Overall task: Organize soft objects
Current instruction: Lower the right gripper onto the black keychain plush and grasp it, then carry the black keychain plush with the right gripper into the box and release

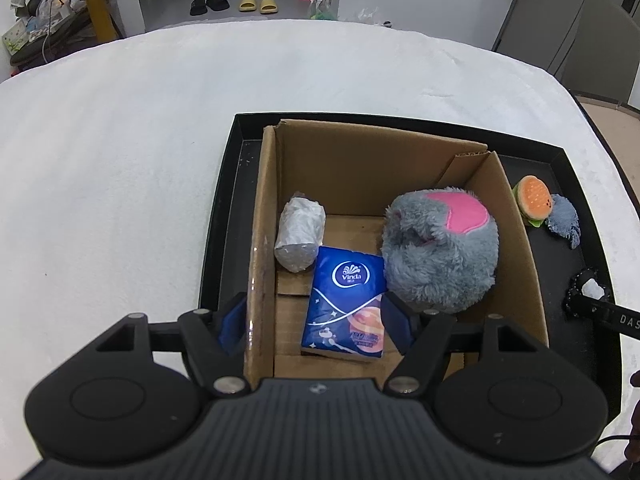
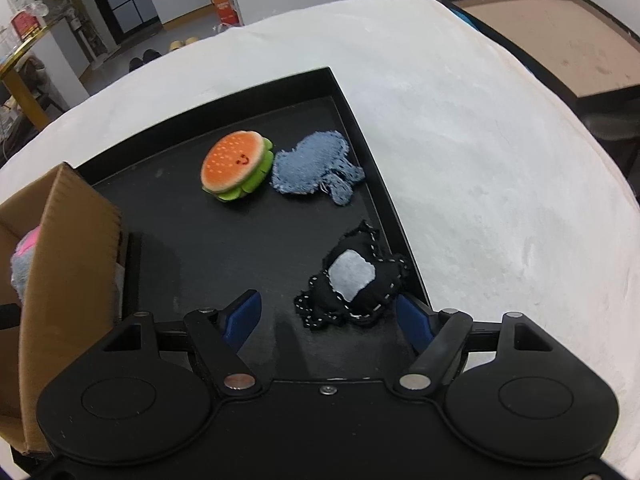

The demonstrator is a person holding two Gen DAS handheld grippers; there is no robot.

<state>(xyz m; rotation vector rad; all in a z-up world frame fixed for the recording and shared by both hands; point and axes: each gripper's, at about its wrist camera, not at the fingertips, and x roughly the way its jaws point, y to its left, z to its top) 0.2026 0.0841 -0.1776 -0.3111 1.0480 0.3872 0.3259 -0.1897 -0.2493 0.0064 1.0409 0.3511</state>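
Observation:
A cardboard box (image 1: 516,248) stands in a black tray (image 1: 224,216). Inside it lie a fluffy grey and pink plush (image 1: 440,248), a blue Vinda tissue pack (image 1: 344,300) and a silvery wrapped bundle (image 1: 300,232). My left gripper (image 1: 314,322) is open, with one finger outside the box's left wall and the other inside beside the tissue pack. On the tray's bare part lie a burger plush (image 2: 236,168), a blue denim toy (image 2: 316,168) and a black stitched toy with a grey patch (image 2: 352,280). My right gripper (image 2: 328,318) hangs open over the black toy, which lies between its fingers, close to the right one.
The tray sits on a table covered in white cloth (image 1: 120,160), which spreads wide to the left and far side. The tray's raised rim (image 2: 384,184) runs just right of the toys. A brown-topped table (image 2: 560,40) stands beyond the right edge.

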